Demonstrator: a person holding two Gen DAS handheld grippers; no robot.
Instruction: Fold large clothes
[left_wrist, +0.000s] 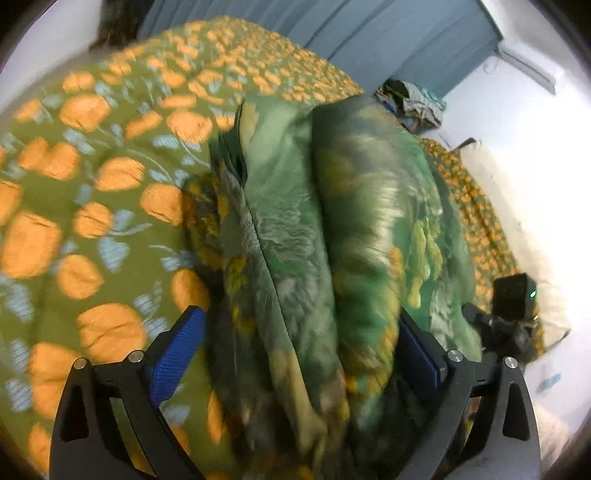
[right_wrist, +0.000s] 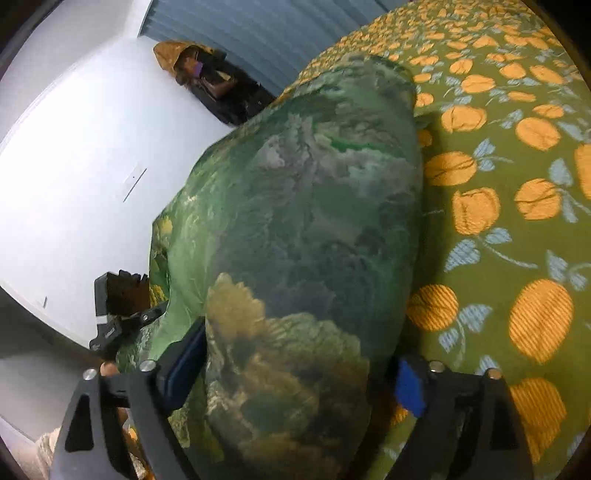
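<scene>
A thick green blanket with a yellow and grey pattern (left_wrist: 332, 229) lies folded in bulky layers on a bed. My left gripper (left_wrist: 301, 343) stands wide around the near end of the fold, its blue pads (left_wrist: 177, 354) on either side of the bundle. My right gripper (right_wrist: 299, 365) also straddles the blanket (right_wrist: 310, 206), blue pads (right_wrist: 408, 387) wide apart with the thick fabric between them. The other gripper shows at the edge of each view, at the right in the left wrist view (left_wrist: 509, 317) and at the left in the right wrist view (right_wrist: 118, 310).
The bed cover (left_wrist: 92, 192) is olive green with orange fruit and pale blue leaves; it also shows in the right wrist view (right_wrist: 517, 184). A pile of clothes (left_wrist: 413, 99) lies at the far end. A dark bag (right_wrist: 218, 85) sits by the white wall and blue curtain (right_wrist: 258, 33).
</scene>
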